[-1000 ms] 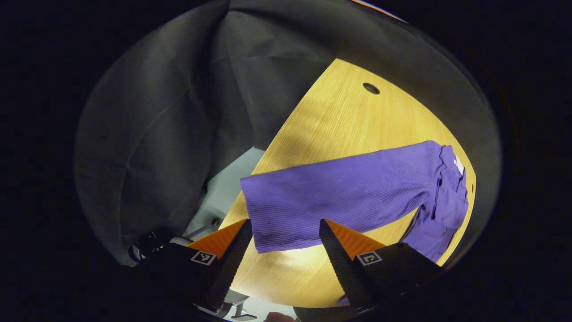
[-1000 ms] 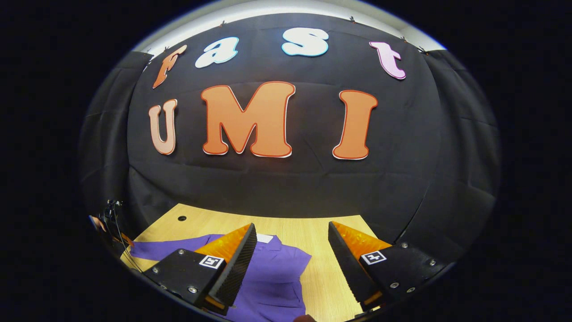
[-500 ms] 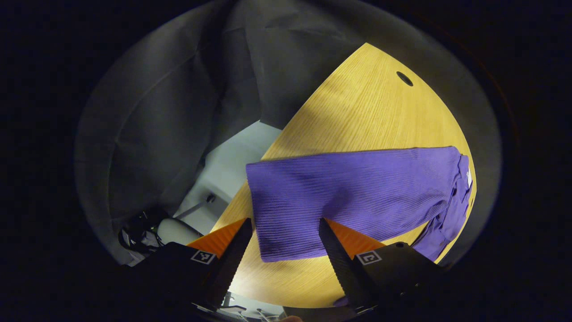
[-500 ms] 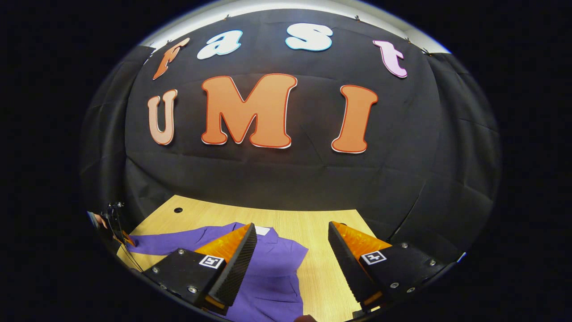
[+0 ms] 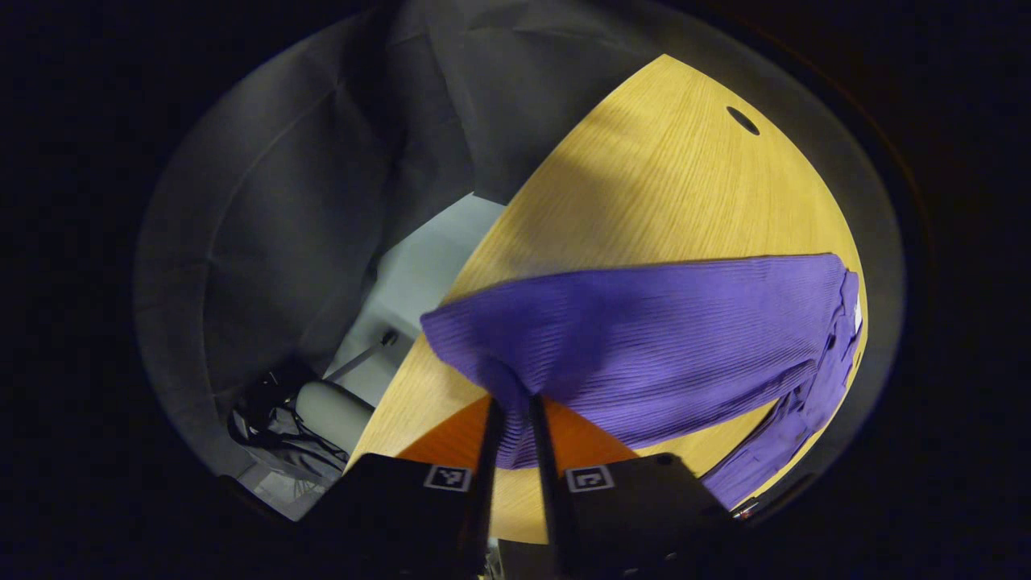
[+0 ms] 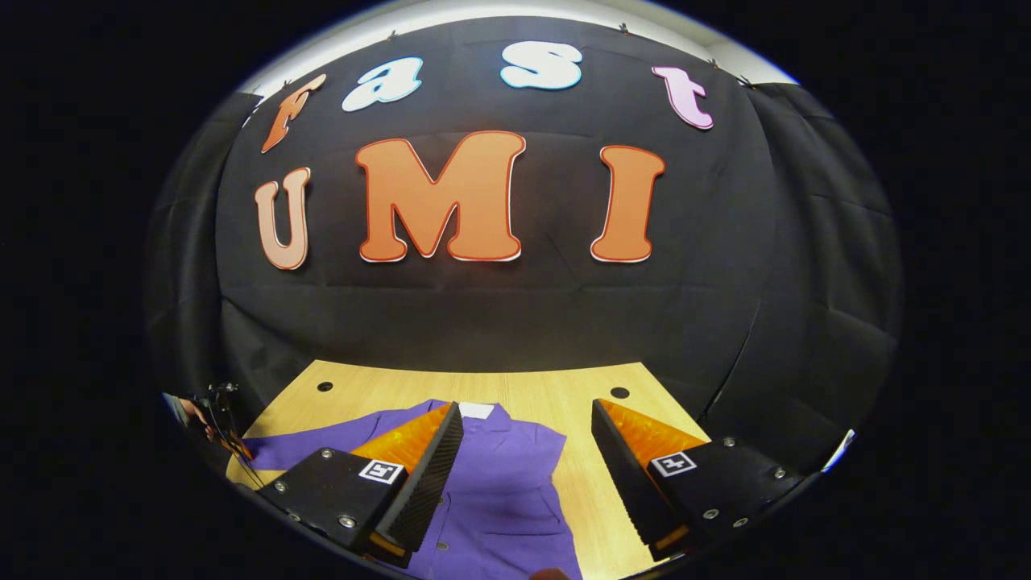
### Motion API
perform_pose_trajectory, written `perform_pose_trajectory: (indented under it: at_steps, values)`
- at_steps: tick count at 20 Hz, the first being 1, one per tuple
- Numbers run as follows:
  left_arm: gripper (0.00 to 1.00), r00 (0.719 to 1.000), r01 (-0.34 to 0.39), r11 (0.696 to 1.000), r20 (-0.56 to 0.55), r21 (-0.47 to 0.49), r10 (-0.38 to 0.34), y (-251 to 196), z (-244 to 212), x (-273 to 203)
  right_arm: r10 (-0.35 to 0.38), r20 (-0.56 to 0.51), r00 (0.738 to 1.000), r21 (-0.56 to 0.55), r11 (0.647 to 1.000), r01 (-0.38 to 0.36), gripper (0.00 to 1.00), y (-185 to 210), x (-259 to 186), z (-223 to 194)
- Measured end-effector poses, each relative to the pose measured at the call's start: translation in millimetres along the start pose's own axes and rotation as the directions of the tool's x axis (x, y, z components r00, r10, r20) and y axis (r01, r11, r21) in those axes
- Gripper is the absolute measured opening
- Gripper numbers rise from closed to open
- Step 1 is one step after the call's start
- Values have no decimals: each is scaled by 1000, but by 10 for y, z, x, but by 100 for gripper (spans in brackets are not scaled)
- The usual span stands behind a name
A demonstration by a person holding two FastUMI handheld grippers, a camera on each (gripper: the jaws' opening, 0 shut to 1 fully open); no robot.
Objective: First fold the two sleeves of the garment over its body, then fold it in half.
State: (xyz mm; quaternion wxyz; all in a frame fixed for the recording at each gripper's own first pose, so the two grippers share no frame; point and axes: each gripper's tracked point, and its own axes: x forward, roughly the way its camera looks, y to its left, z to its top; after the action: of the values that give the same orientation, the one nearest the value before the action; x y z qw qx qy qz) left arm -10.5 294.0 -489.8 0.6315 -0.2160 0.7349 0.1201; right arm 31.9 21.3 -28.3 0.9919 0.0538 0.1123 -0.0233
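Tabletop (image 5: 676,185) of pale wood carries the purple garment (image 6: 507,483), which lies with its body toward the middle and one long ribbed sleeve (image 5: 644,338) stretched out toward the table's side edge. The left gripper (image 5: 512,419) has its fingers pressed together on the cuff end of that sleeve, the cloth bunching up between them. The right gripper (image 6: 523,467) hangs above the garment's body with fingers spread wide, holding nothing. To fold well, I judge the cuff should be lifted just clear, carried across onto the body in one smooth arc, and laid flat before release.
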Motion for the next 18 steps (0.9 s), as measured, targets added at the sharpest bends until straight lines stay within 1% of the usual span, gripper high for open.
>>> perform_pose_trajectory:
  at_steps: [1, 3, 5, 7, 8, 9, 10, 11, 12, 14, 17, 18]
  values:
    - [24, 1000, 10, 1000, 5, 8, -10, -28, -9, -10, -2, -9, 1000, 1, 1000, 2, 95, 32, -23, -39]
    - [15, 1000, 19, 1000, 5, 20, -20, -35, 15, -22, -8, -21, 1000, 5, 1000, 8, 95, 79, -72, -71]
    - [11, 1000, 29, 999, 4, 26, -29, -55, 15, 6, -12, -20, 1000, -3, 1000, 11, 95, 96, -110, -91]
    - [9, 999, 33, 999, 10, 19, -33, -83, 33, -11, -9, -18, 1000, -11, 1000, 8, 95, 89, -144, -98]
    - [7, 999, 50, 999, 21, 20, -50, -108, 25, -7, -3, -18, 1000, -14, 1000, 2, 95, 85, -159, -96]
    - [7, 997, 63, 998, 34, 16, -63, -149, 25, -53, 0, -13, 1000, -22, 1000, 0, 95, 54, -153, -71]
    - [7, 997, 60, 998, 55, 20, -61, -157, 26, -120, 7, -6, 1000, -32, 999, -7, 95, 20, -152, -42]
    - [7, 994, 62, 998, 84, 28, -64, -199, 61, -188, 11, 3, 1000, -42, 999, -11, 100, -14, -160, -7]
    - [7, 992, 62, 997, 105, 40, -66, -252, 71, -283, 22, 8, 1000, -52, 998, -22, 95, -37, -172, 24]
    - [7, 986, 69, 994, 146, 79, -80, -459, 98, -474, 28, 33, 999, -79, 997, -25, 95, -133, -192, 97]
    - [7, 975, 62, 986, 200, 154, -92, -764, 88, -761, 37, 60, 998, -113, 993, -30, 95, -274, -255, 156]
    - [5, 971, 60, 982, 216, 180, -99, -886, 78, -859, 34, 73, 997, -125, 992, -25, 96, -337, -281, 179]
